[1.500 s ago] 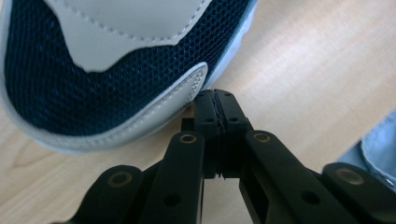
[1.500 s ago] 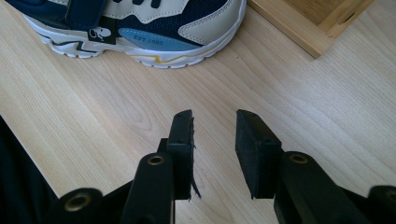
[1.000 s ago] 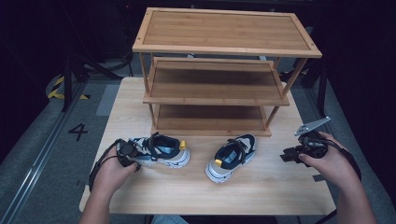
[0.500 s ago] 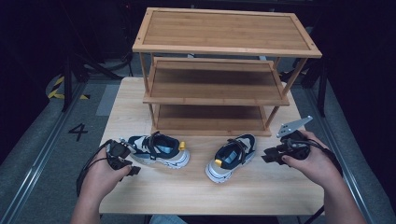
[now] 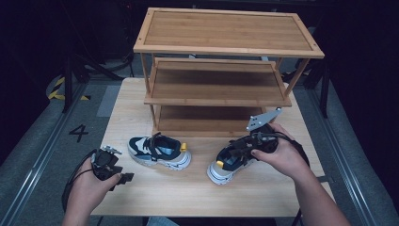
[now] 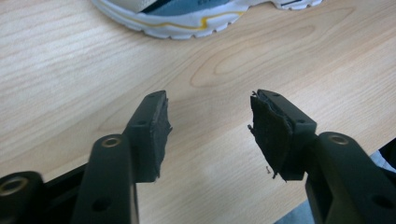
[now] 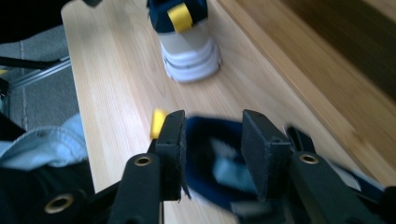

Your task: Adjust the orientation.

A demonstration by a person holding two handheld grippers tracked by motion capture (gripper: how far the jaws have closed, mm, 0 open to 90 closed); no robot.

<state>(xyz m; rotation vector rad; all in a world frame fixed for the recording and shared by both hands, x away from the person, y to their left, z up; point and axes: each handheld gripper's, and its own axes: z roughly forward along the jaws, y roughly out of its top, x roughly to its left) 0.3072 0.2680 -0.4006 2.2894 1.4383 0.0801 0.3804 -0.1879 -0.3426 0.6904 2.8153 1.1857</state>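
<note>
Since a second ago, the left gripper [image 5: 123, 178] has drawn back from the left shoe [image 5: 160, 151] toward the table's near-left corner, and the right gripper [image 5: 240, 149] has come in from the right edge onto the right shoe [image 5: 229, 165]. Both shoes lie where they did.

On the table [image 5: 188, 193], the left shoe sits at about 8 o'clock from the table's middle, heel with its yellow tab pointing right. The left gripper's jaws have just been opening; in the left gripper view they stand apart over bare wood, nothing between them, the shoe's sole [image 6: 187, 23] just ahead.

At about 4 o'clock lies the right shoe, heel toward the person. The right gripper's jaws have just been opening too; in the right gripper view they stand either side of the shoe's dark blue collar [image 7: 212, 149], but blur hides whether the pads press on it.

Behind both shoes, at 12 o'clock, stands the three-tier wooden rack [image 5: 226, 47].
</note>
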